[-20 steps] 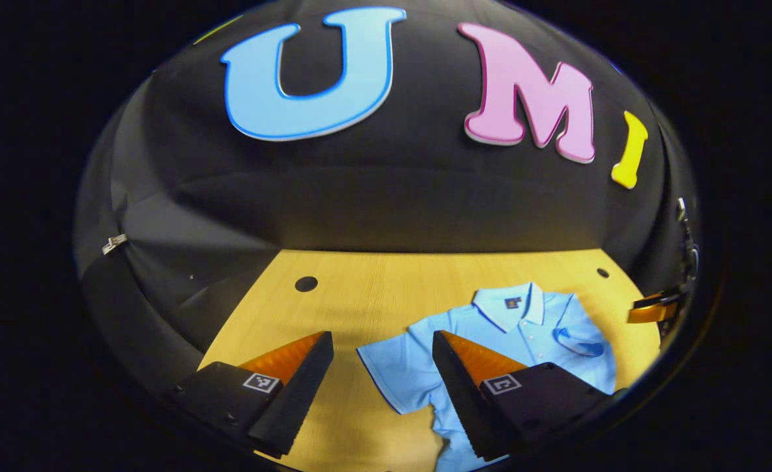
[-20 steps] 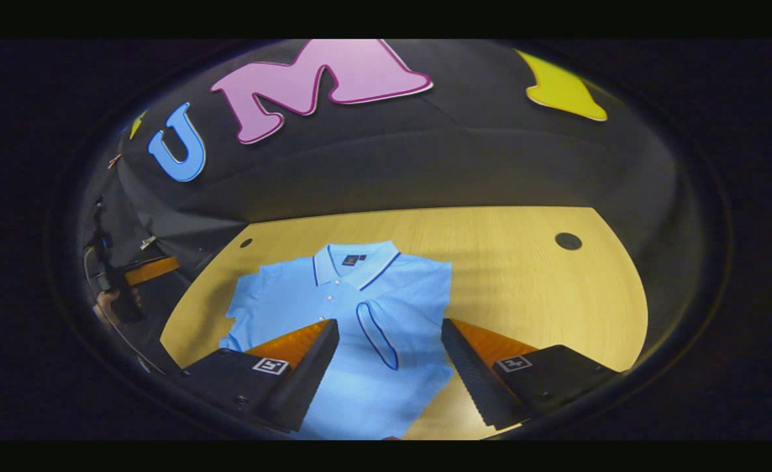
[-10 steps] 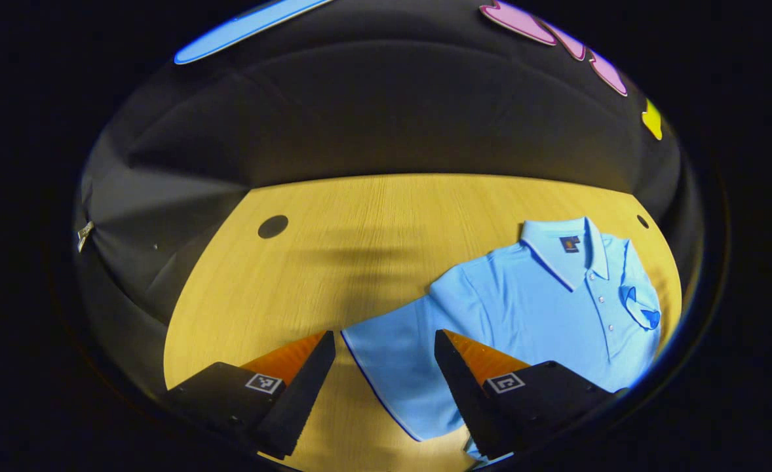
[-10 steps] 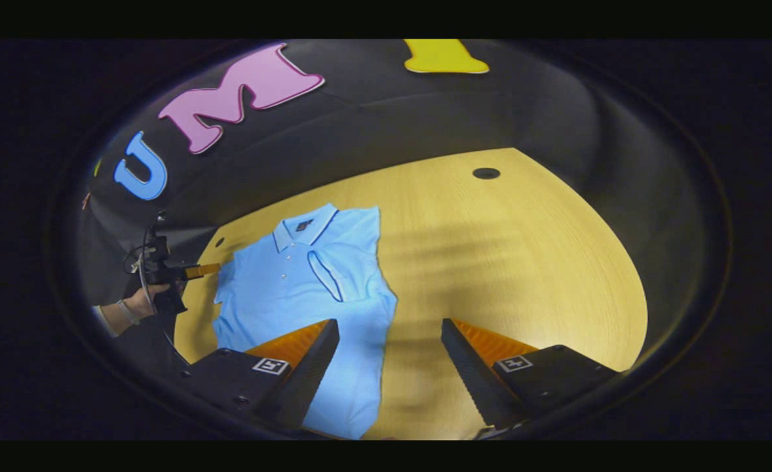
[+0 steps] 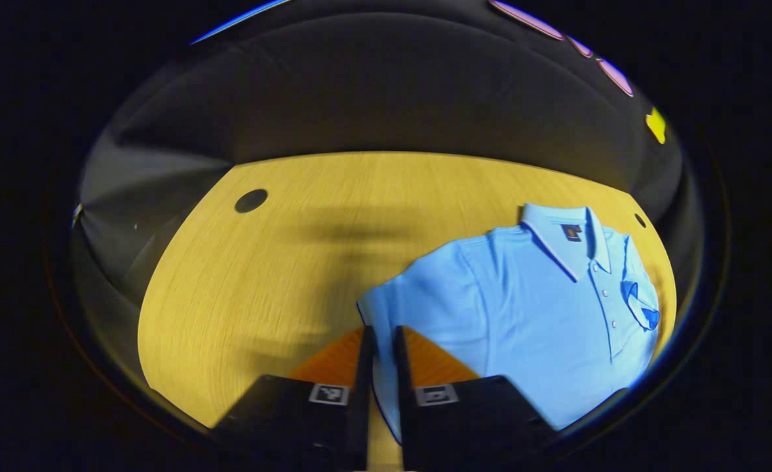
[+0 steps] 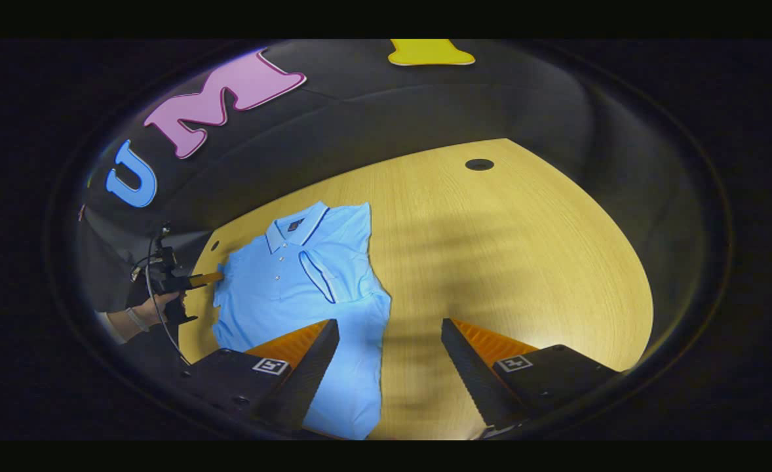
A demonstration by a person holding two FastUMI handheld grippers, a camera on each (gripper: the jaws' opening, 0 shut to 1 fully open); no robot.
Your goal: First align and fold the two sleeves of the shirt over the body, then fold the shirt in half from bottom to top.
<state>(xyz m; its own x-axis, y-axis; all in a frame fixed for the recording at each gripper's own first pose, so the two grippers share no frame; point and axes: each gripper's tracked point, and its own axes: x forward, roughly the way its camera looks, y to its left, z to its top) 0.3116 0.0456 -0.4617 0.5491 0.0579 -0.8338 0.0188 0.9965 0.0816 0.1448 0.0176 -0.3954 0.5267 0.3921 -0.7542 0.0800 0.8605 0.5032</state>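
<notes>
- We see the light blue shirt [image 5: 523,314] lying face up on the wooden table [image 5: 242,288], collar toward the booth's black wall, buttons and placket showing.
- In the left gripper view, the left gripper [image 5: 381,341] has its fingers drawn close, with just a narrow slit between them, at the hem of the outspread sleeve [image 5: 412,308]. The sleeve's edge runs into that slit; we cannot tell for sure whether both fingers press on the cloth.
- The other sleeve [image 6: 324,278] already lies folded over the chest, its dark-trimmed cuff pointing toward the collar.
- In the right gripper view, the right gripper [image 6: 389,341] has its fingers spread wide, holding nothing, above the shirt's lower side edge and bare table.
- Far off in that view, a hand [image 6: 156,305] holds the other gripper at the shirt's far sleeve.
</notes>
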